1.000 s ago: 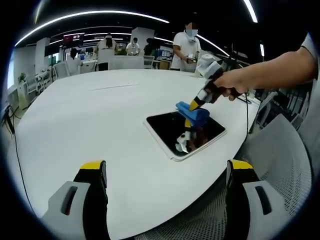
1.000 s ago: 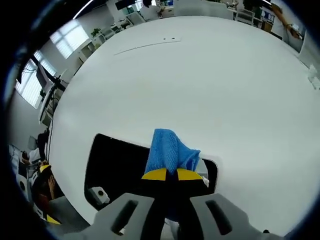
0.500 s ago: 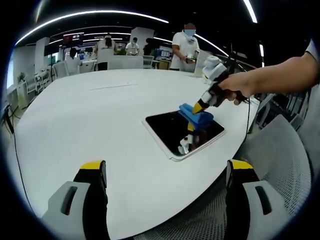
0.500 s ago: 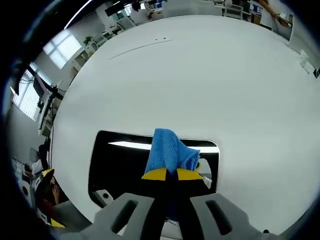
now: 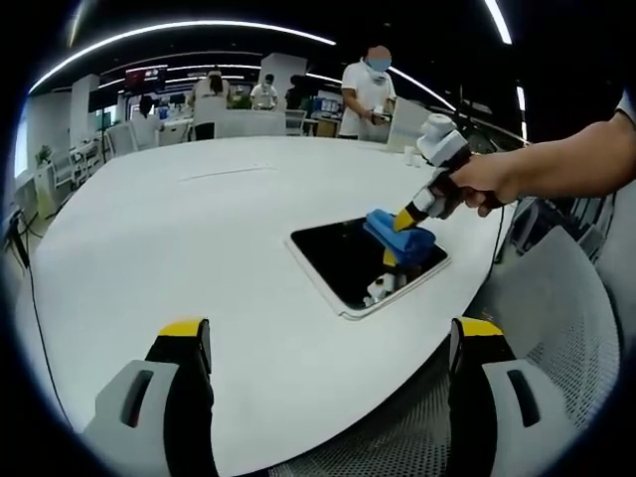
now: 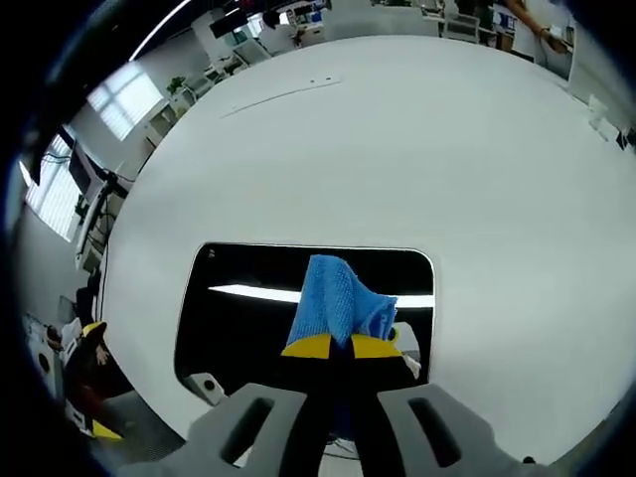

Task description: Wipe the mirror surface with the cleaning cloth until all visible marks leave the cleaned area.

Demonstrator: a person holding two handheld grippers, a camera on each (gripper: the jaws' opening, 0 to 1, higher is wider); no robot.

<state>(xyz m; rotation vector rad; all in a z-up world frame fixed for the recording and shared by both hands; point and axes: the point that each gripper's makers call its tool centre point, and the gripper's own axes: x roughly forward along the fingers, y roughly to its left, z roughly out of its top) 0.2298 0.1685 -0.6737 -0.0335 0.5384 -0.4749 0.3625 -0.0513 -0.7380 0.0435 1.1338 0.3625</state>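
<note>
Large white oval table (image 5: 179,248) in an open office. Lying flat near its edge, 1 rectangular mirror (image 5: 343,263) with a dark reflective face and a pale frame. Pressed onto the mirror's far right portion, 1 blue cleaning cloth (image 5: 399,236), folded into a thick pad. Clamped on that cloth, the right gripper (image 5: 409,216), held by a person's hand (image 5: 477,184) reaching in from the right of the left gripper view.

From the right gripper view: same mirror (image 6: 248,308) seen from above, cloth (image 6: 333,308) bunched between 2 yellow-tipped jaws closed tight on it, right gripper (image 6: 333,348) tilted down toward the glass.

Left gripper (image 5: 333,343) hovering well apart from the mirror, above the near table edge, its 2 yellow-tipped jaws spread wide with nothing between them.

Progress, as a judgement: wiping under way, probably mid-task. Cloth in contact near 1 end of the glass; most of the dark face uncovered. No clear smudges to be made out on the glass, only reflections of ceiling lights and of the tool, so impossible to tell how many marks remain. Likely left: more passes across the rest of the surface, then a check.

Count: 1 mirror, 1 cloth, 2 grippers, 1 table. Several people standing far behind the table, too small to count exactly. Mesh chair (image 5: 556,328) beside the table at right.
</note>
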